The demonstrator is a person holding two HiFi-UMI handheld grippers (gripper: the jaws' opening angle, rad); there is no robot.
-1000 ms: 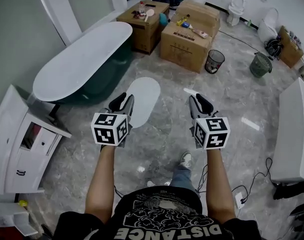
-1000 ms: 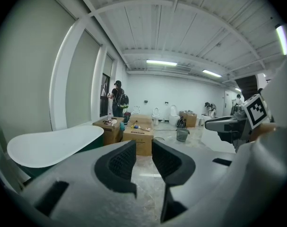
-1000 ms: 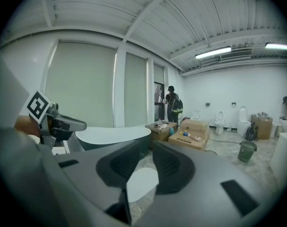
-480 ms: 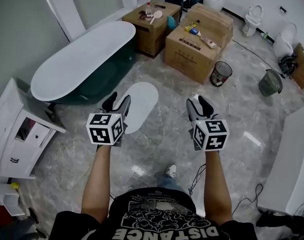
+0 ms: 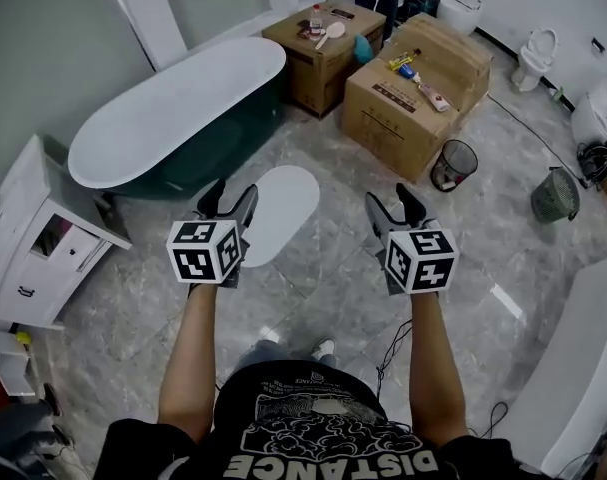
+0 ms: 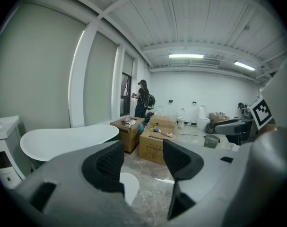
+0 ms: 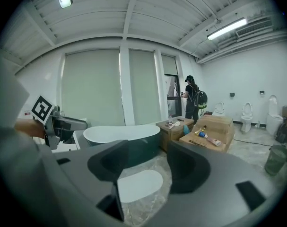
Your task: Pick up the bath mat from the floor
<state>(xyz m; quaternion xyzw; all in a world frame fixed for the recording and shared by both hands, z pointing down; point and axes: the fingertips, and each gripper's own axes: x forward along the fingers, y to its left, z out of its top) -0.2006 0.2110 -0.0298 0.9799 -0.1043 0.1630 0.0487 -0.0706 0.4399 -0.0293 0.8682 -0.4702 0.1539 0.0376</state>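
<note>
Open marble floor [image 5: 313,278], bath mat [image 5: 275,211] beside bathtub [image 5: 173,108] edge, left hand-held gripper [image 5: 230,190], right hand-held gripper [image 5: 393,196] opening, empty

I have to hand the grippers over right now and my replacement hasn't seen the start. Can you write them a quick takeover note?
Left gripper: jaws opening, nothing between them, held in the air above the floor.
Right gripper: jaws opening, also empty, at about the same height.
Bath mat: white oval, lying flat on the floor beside the bathtub, just ahead of the left gripper.
Done: nothing yet; the mat is untouched.
Left: step closer, lower to the mat, grip its edge, lift it.
</note>
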